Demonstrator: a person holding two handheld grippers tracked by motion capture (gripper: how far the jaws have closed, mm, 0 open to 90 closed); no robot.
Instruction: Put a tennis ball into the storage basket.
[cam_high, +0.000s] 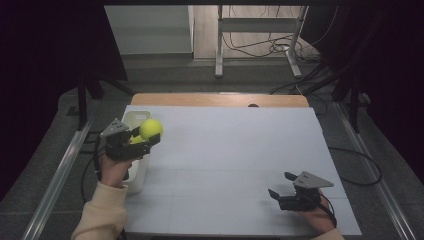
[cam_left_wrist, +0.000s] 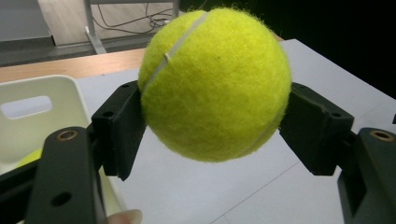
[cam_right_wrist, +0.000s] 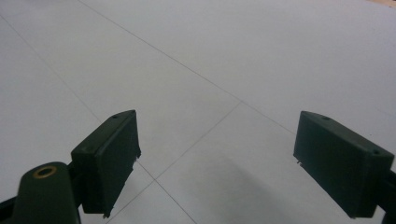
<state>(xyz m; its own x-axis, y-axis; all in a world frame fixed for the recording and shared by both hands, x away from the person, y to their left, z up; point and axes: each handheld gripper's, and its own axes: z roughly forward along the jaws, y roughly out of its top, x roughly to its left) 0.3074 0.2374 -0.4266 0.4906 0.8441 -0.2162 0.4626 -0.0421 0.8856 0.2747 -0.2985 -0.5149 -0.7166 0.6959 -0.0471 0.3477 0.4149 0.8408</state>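
Clamped in the left claw (cam_high: 150, 141) is a yellow tennis ball (cam_high: 151, 128), both pads (cam_left_wrist: 122, 128) pressing on its sides so that it bulges out above and below them, its white seam running up the near face in the left gripper view. The ball hangs clear of the worktop (cam_high: 235, 150), just beside the white bin (cam_high: 134, 118) that stands at the worktop's left edge; seen from the high view it sits at the bin's right rim, on the side facing the open white surface. Inside the bin a second yellow ball (cam_left_wrist: 29, 157) lies low against the wall, partly hidden behind the claw's body. Being round, the held ball has no long axis to line up, so what the coming move turns on is simply which side of the bin's rim the ball is on: it now looks to be over or just past the rim toward the worktop rather than over the bin's hollow. Whether it is headed out onto the worktop or into the bin I cannot tell. Well apart from the bin, near the worktop's front right corner, the right claw (cam_high: 280, 190) rests low with its jaws spread wide and nothing between them, so the left hand (cam_high: 114, 170) is plainly the nearer one.
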